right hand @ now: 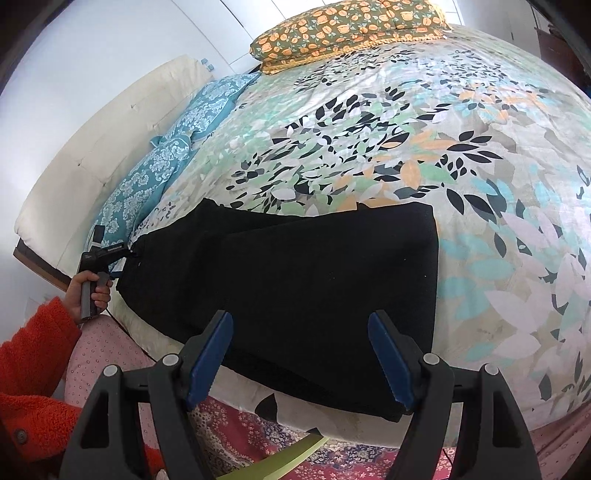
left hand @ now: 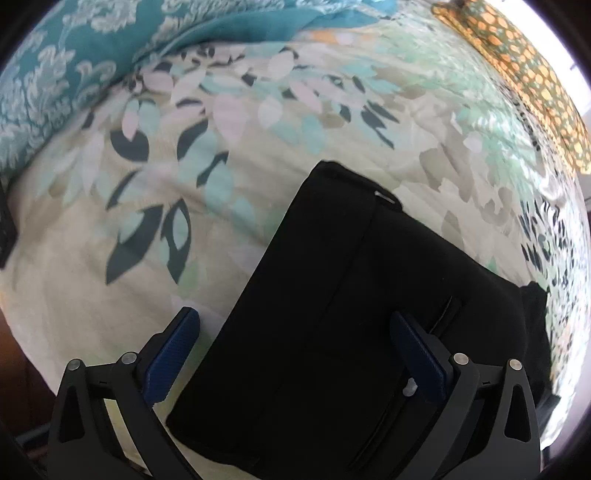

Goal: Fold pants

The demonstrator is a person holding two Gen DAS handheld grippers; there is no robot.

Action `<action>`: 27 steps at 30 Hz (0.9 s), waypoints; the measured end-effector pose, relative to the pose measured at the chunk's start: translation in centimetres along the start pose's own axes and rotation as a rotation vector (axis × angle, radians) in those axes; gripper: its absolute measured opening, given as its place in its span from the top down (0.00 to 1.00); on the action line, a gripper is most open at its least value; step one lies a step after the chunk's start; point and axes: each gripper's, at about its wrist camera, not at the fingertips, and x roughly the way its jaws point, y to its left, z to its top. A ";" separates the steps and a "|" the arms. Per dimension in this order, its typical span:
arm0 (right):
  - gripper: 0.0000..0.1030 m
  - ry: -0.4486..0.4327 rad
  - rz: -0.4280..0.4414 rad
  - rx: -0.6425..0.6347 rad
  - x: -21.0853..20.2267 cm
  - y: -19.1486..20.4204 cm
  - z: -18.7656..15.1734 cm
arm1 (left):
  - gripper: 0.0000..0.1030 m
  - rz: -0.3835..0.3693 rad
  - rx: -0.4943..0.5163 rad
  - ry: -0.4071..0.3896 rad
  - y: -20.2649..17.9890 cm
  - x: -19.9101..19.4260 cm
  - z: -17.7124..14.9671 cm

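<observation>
Black pants (right hand: 314,277) lie folded lengthwise across the near edge of a bed with a leaf-print cover (right hand: 443,147). My right gripper (right hand: 300,317) is open above their wide end near the bed's edge, and its blue pads touch nothing. In the left wrist view the pants (left hand: 332,314) run from lower centre up to the right. My left gripper (left hand: 295,319) points down over them, open wide, with one pad over the cover and the other over the cloth. In the right wrist view a hand (right hand: 88,291) holds the left gripper (right hand: 120,264) at the pants' far left end.
Teal patterned pillows (right hand: 166,158) lie along a white headboard (right hand: 92,147) at the left. An orange flowered pillow (right hand: 347,26) sits at the far end. A red patterned rug (right hand: 240,435) and a green object (right hand: 295,454) lie below the bed's edge. An orange sleeve (right hand: 33,354) is at lower left.
</observation>
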 end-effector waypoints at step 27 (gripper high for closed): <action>0.26 -0.052 0.070 0.101 -0.1 -2.0 0.9 | 0.90 -0.520 0.098 -0.113 -12.3 -15.4 -8.2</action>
